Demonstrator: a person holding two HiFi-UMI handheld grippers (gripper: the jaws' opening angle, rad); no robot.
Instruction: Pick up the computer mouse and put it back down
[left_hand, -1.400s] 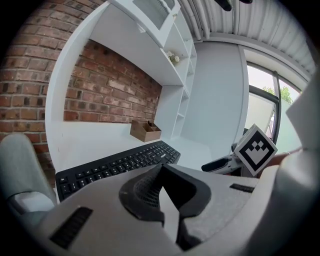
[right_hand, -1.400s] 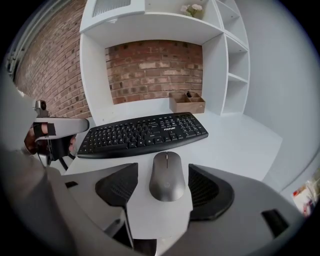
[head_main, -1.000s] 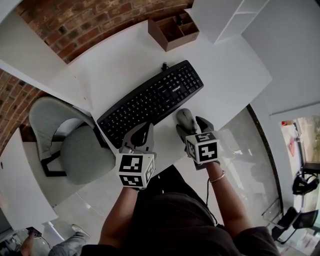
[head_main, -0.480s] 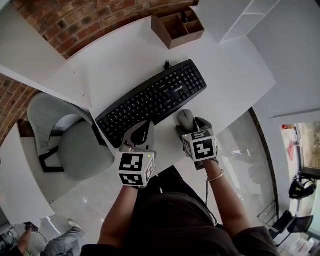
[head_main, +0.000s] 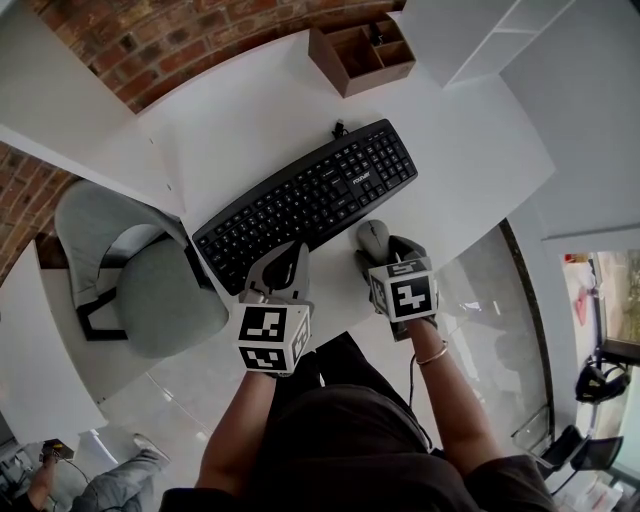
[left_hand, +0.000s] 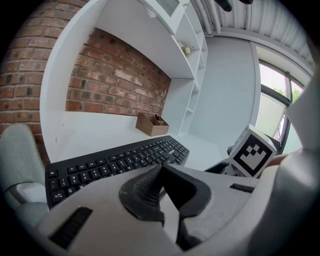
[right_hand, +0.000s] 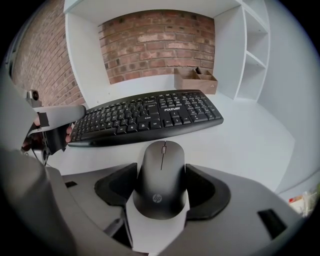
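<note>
A dark grey computer mouse lies on the white desk, just in front of the right end of a black keyboard. My right gripper is shut on the mouse, its two black pads pressed against the mouse's sides. I cannot tell whether the mouse touches the desk. My left gripper hovers at the desk's front edge before the keyboard's middle, shut with nothing in it.
A brown wooden desk organiser stands at the back of the desk, with white shelving to its right. A grey office chair is left of the desk. Bare desk lies right of the keyboard.
The head view has shifted slightly. The right gripper stays around the mouse at the same spot by the keyboard, and the left gripper has not moved.
</note>
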